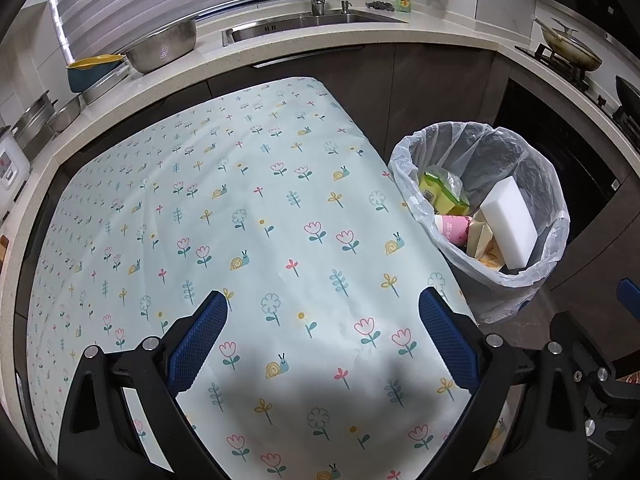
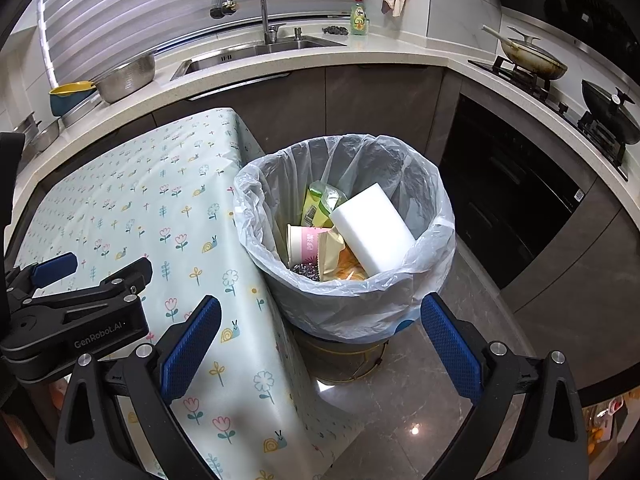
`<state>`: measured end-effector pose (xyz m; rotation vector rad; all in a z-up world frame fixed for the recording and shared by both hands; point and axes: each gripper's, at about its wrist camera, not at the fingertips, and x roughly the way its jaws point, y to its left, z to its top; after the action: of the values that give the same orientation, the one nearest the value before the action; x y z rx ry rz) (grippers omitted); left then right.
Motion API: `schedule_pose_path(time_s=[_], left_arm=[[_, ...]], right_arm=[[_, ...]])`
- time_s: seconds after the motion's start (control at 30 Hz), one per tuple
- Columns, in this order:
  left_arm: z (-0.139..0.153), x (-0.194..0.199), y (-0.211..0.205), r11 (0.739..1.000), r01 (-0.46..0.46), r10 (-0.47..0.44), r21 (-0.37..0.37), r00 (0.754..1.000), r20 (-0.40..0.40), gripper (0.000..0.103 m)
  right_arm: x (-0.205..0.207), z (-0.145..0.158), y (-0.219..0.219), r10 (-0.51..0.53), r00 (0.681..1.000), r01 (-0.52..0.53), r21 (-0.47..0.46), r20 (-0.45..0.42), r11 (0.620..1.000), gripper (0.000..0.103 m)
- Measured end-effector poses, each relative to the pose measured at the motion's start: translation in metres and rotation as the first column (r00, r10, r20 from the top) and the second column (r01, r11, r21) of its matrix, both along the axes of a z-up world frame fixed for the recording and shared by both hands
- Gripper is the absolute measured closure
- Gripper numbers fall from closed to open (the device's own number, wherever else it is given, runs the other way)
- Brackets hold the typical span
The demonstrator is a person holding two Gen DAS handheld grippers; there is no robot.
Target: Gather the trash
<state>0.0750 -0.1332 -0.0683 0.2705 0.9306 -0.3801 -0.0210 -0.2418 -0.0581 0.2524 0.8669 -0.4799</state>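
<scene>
The left wrist view looks down along its gripper (image 1: 323, 312) over the tabletop (image 1: 240, 208), with the bin (image 1: 536, 276) off to its right. The right wrist view faces the bin (image 2: 424, 288) closely, straight ahead. Both share tabletop, bin and sink (image 2: 224, 58).

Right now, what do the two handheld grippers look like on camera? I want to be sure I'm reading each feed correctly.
Both match: the left gripper and the right gripper have matte black bodies with silver round bolt heads and two blue fingers whose inner faces carry a fine cross-hatched grip texture. The right wrist view shows white "GenRobot.AI" lettering on the left gripper's side. No cables, hands or sleeves show.
</scene>
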Motion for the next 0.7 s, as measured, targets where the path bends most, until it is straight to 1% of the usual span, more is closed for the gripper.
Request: schedule_pose_path(time_s=[0.7], left_arm=[[-0.0048, -0.0049, -0.0039, 1.0, 0.011, -0.011, 0.012, 1.0, -0.002, 0.011]], right_arm=[[-0.0015, -0.0046, -0.0038, -0.002, 1.0, 0.002, 0.003, -0.008, 1.0, 0.007]])
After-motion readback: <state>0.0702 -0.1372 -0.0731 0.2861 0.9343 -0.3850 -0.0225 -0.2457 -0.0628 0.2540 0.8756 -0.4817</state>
